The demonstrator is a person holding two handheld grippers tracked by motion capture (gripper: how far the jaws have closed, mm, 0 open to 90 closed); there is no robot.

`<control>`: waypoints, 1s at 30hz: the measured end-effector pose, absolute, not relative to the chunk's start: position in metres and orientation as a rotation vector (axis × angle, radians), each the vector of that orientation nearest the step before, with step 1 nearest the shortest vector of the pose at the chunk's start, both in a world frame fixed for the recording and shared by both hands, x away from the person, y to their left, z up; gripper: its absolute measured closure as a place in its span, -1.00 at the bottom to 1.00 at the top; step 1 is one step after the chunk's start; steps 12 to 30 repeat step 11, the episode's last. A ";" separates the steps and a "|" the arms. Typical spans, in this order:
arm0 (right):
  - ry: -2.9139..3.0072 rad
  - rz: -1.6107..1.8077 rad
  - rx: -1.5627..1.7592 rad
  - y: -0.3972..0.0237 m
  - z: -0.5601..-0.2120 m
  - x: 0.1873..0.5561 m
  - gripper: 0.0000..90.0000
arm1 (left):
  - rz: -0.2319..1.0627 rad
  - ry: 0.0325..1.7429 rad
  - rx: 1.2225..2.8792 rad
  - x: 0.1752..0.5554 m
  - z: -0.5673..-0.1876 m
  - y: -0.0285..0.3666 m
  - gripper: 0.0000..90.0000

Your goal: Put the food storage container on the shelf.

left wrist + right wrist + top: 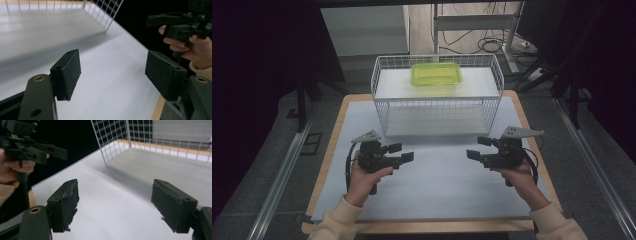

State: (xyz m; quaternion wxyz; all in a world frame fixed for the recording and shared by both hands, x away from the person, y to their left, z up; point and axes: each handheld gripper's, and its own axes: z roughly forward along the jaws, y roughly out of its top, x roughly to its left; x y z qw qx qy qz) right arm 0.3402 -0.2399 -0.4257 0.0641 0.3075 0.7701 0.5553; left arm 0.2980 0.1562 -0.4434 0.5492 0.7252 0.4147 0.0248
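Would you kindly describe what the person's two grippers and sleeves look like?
Both the left gripper and the right gripper are black, each with two flat rectangular jaws, a grey three-cornered plate on top and a black cable looping behind. Brass-coloured inserts sit in the jaw arms. The right gripper's pads look frayed. The sleeves are cream.

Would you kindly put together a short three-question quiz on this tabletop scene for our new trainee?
1. True or false: the yellow-green lidded container sits on the upper shelf inside the white wire basket.
2. Multiple choice: the left gripper and the right gripper are a) each shut on a container, b) both open with nothing between the jaws, c) resting inside the basket.
3. Fill in: the grippers hover over the white mat, on the side of the basket ____ the person.

Key: 1 true; 2 b; 3 nearest.
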 end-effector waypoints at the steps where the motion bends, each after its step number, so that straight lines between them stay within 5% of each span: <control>1: 2.331 1.657 0.929 -0.241 -0.430 0.338 -0.50 | 0.053 0.989 1.721 0.297 -0.447 0.156 -0.38; 30: 2.319 1.621 0.906 -0.243 -0.437 0.330 -0.53 | 0.041 1.007 1.721 0.297 -0.457 0.157 -0.39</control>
